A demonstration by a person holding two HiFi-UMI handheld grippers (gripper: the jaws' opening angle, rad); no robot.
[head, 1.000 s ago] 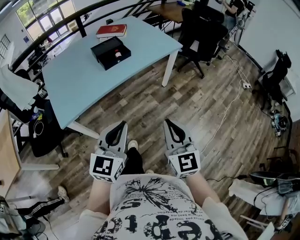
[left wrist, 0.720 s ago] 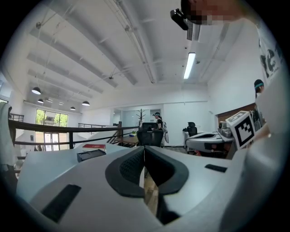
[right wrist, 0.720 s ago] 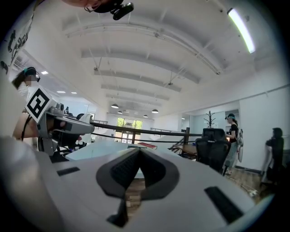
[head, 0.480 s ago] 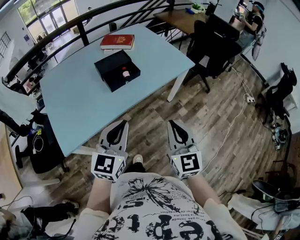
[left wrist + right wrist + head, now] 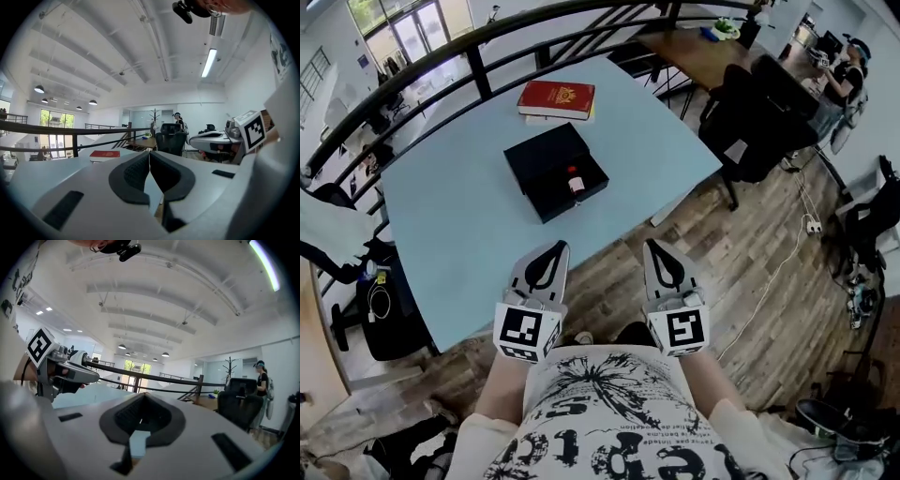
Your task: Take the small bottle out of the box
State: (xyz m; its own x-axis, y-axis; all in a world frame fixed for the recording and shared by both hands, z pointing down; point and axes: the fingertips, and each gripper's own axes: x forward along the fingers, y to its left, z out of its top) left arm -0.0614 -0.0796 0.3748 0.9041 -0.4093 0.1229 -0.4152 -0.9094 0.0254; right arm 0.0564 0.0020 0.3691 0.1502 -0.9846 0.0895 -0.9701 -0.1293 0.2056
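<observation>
A black open box lies on the light blue table, and a small bottle with a red top rests inside it near the right end. My left gripper is shut and empty, its tip over the table's near edge. My right gripper is shut and empty too, over the wooden floor beside the table. Both hang well short of the box. In the left gripper view the jaws meet tip to tip. The right gripper view shows its jaws closed, with the table behind.
A red book lies on the table behind the box. A black railing runs along the far side. Black office chairs stand to the right near a wooden desk. A person sits at the far right.
The view has advanced toward the table: box and book now sit nearer and more central. Both grippers stay shut, their tips now reaching the table's near edge.
</observation>
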